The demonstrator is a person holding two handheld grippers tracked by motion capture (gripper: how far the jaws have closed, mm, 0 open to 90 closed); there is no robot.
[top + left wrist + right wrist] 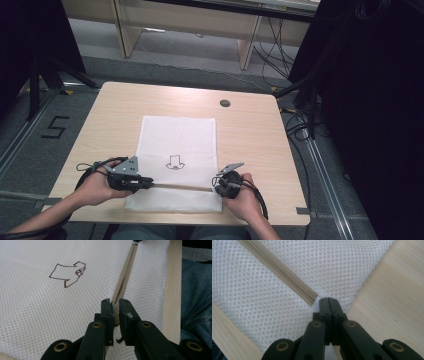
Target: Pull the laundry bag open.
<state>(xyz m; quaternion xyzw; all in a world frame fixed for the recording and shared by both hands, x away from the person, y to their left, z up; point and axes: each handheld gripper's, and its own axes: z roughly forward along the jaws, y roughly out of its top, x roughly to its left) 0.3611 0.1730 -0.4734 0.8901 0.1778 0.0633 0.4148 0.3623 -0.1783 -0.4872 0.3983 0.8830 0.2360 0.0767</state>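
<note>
A white mesh bag (177,140) lies flat on the wooden table (255,140), with a small dark outline drawing (175,162) printed on it. A beige zipper (180,186) runs across the bag near its front edge. My left gripper (150,183) is at the zipper's left end. In the left gripper view its jaws (115,303) are shut on the beige zipper (125,275), which stretches away from them. My right gripper (216,184) is at the zipper's right end. In the right gripper view its jaws (328,300) are pressed together on the mesh just past the zipper (279,271).
A round dark grommet (225,103) sits in the tabletop at the back right. Bare wood borders the bag on both sides. Cables and black stands crowd the floor at the right and left. The person's jeans (197,290) are below the table's front edge.
</note>
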